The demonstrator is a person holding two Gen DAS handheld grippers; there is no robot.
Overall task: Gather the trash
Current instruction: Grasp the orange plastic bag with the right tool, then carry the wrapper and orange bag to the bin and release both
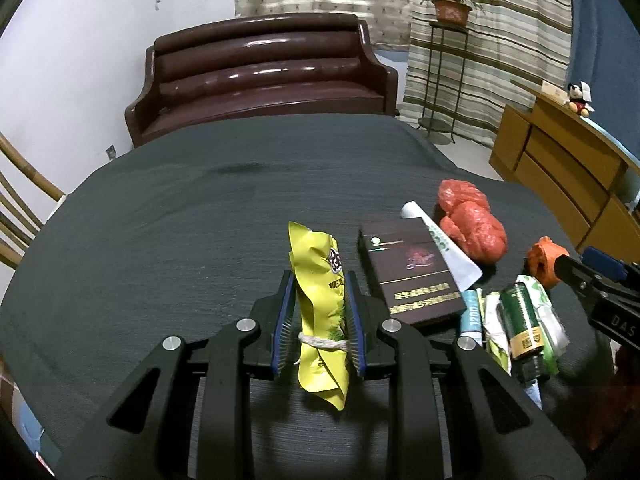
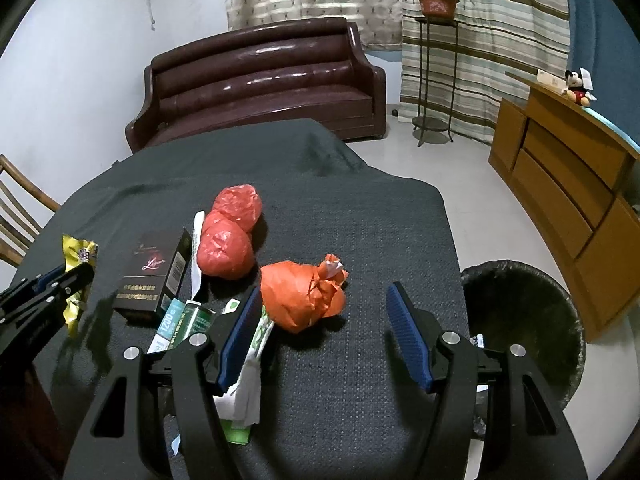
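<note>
My left gripper (image 1: pixel 319 280) is shut on a yellow snack bag (image 1: pixel 316 264) tied with white string and holds it upright over the dark grey tablecloth (image 1: pixel 160 240). In the right wrist view the same gripper (image 2: pixel 76 276) and yellow snack bag (image 2: pixel 80 256) show at the left edge. My right gripper (image 2: pixel 325 290) stands open around a knotted orange bag (image 2: pixel 304 300); the bag lies by the left finger, well apart from the right one. A black-lined trash bin (image 2: pixel 528 312) stands on the floor to the right of the table.
On the cloth lie a dark cigarette box (image 1: pixel 412 272), a red plastic bag (image 2: pixel 228 236), a white tube (image 1: pixel 440 240) and green wrappers with a can (image 1: pixel 520 320). Beyond the table are a brown sofa (image 2: pixel 260 76), a plant stand (image 2: pixel 436 60), a wooden cabinet (image 2: pixel 560 168) and a chair (image 1: pixel 16 208).
</note>
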